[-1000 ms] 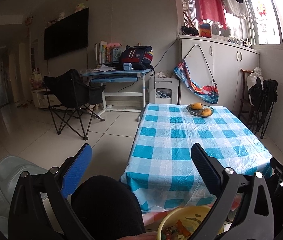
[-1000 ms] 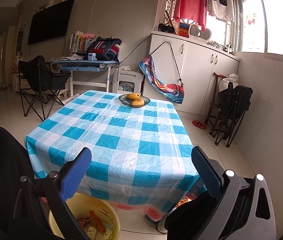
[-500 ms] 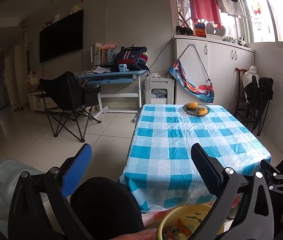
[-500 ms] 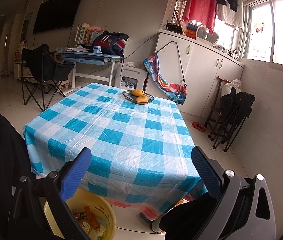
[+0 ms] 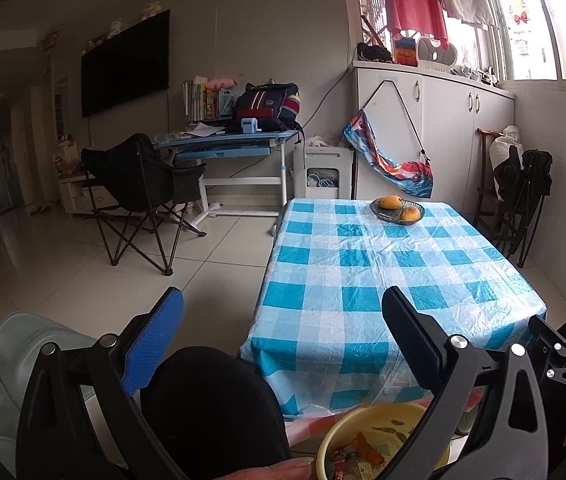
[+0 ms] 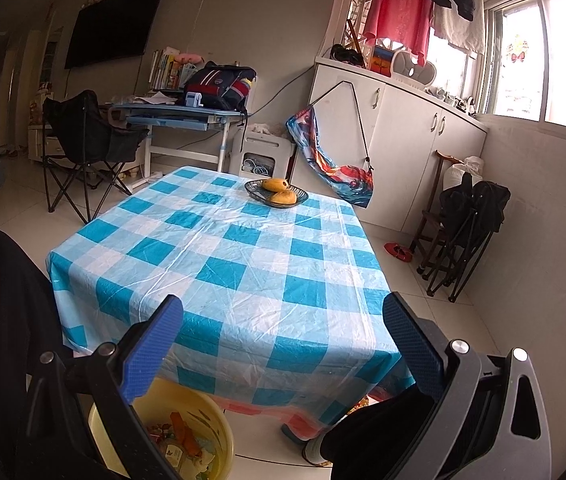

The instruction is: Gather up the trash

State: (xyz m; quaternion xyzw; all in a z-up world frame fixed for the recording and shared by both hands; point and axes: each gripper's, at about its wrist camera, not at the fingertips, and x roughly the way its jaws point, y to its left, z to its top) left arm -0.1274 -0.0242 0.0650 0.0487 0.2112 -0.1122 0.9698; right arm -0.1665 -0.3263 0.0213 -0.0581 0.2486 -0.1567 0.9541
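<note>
Bench (image 6: 243,264) first: its checked cloth carries only the fruit dish (image 6: 275,196) at the far end, with no trash visible on it. The trash lies in the yellow basin (image 6: 207,436) on the floor at the near edge, between your knees. Those scraps and wrappers look light, soft and loose, so I'd judge the basin's stiff rim the better hold; it may be smooth. Your left gripper (image 5: 283,332) and right gripper (image 6: 283,332) both stand wide and empty.
</note>
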